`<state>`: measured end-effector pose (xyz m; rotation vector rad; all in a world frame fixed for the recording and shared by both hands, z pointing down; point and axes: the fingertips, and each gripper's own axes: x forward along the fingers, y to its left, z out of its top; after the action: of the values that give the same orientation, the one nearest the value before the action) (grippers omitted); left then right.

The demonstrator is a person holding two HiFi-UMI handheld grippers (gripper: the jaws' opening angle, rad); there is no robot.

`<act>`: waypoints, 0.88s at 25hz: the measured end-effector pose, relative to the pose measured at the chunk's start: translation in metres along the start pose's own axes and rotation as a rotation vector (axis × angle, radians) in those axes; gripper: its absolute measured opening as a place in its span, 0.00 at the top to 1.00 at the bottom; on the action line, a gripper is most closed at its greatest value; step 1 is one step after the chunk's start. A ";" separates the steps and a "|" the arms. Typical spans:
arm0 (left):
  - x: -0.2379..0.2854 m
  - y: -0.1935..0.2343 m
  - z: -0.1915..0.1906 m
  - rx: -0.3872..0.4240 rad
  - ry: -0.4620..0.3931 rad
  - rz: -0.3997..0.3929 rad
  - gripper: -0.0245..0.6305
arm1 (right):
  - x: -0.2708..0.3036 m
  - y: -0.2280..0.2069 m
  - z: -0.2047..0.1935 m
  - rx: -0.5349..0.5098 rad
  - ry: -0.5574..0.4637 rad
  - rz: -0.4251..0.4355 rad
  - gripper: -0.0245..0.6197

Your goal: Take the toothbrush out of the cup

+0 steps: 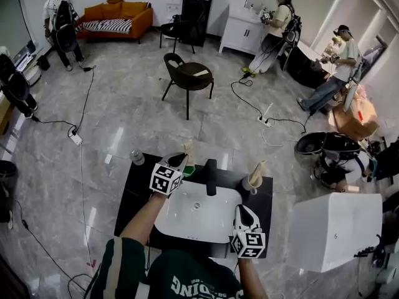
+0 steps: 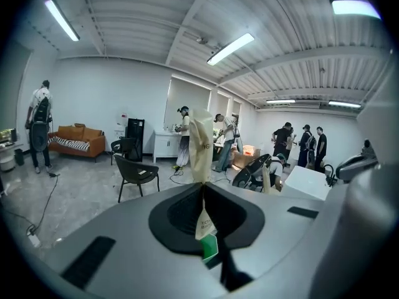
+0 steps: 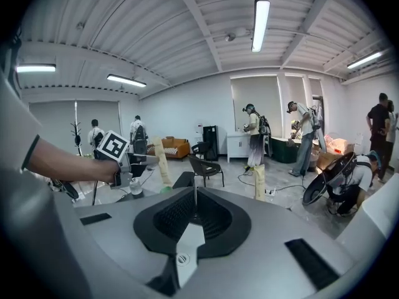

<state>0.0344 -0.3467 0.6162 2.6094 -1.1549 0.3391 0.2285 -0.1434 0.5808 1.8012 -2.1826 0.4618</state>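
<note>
My left tongs [image 2: 203, 198] pinch the wrapped toothbrush [image 2: 201, 145], which stands upright between them. What I take for the green cup [image 1: 189, 170] sits just below it on the dark surface [image 1: 132, 195]. My right tongs [image 3: 194, 212] are pressed together on nothing, well apart by the sink's near corner. I judge this the lift-out. I can't tell whether the lower end has cleared the rim, so next comes a straight rise, then carrying it aside.
</note>
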 end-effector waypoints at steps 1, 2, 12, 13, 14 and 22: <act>-0.005 -0.001 0.004 0.000 -0.007 -0.008 0.93 | 0.002 0.002 0.001 -0.002 0.000 0.008 0.90; -0.010 -0.002 0.008 0.003 -0.013 -0.015 0.93 | 0.003 0.005 0.002 -0.005 -0.001 0.016 0.90; -0.065 0.011 0.018 0.023 -0.037 0.012 0.93 | 0.022 0.041 0.008 -0.035 -0.004 0.118 0.90; -0.071 0.013 0.016 0.018 -0.037 0.021 0.93 | 0.024 0.046 0.008 -0.039 -0.002 0.130 0.90; -0.076 0.015 0.015 0.013 -0.038 0.030 0.93 | 0.025 0.051 0.009 -0.042 0.000 0.141 0.90; -0.112 0.032 -0.015 -0.037 -0.016 0.095 0.93 | 0.039 0.080 0.003 -0.074 0.019 0.224 0.90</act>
<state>-0.0644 -0.2855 0.5992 2.5351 -1.2806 0.3137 0.1427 -0.1656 0.5880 1.5164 -2.3665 0.4357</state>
